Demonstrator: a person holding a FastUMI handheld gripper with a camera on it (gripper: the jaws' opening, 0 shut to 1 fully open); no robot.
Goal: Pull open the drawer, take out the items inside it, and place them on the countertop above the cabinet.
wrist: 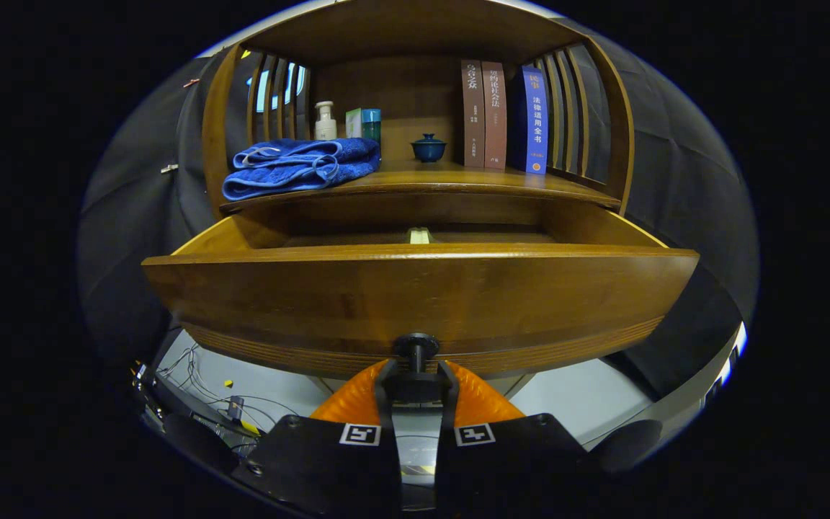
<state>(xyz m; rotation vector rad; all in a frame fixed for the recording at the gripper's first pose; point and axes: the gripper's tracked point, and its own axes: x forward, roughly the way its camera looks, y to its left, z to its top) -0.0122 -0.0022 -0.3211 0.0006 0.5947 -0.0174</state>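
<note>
You are holding the gripper (416, 386) right at the dark knob (416, 346) on the drawer front (415, 299), with the fingers narrowed around the knob's stem and apparently pressing on it from both sides. You are in the pulling step, and it looks nearly done: the drawer (228, 234) is standing well out from the cabinet.

Just beyond the front panel, a small pale item (419, 235) is lying on the drawer floor, straight ahead of the fingers and hidden in part by the panel's top edge (what it is, you cannot tell from here). Next you are likely letting go of the knob, lifting over the panel and coming down on that item, which is calling for a clean release and a steep approach.

Farther on, the countertop (458, 180) is carrying a folded blue towel (300, 166), a pump bottle (326, 121), a small lidded cup (429, 148) and upright books (505, 115); bare wood is showing beside the cup.
</note>
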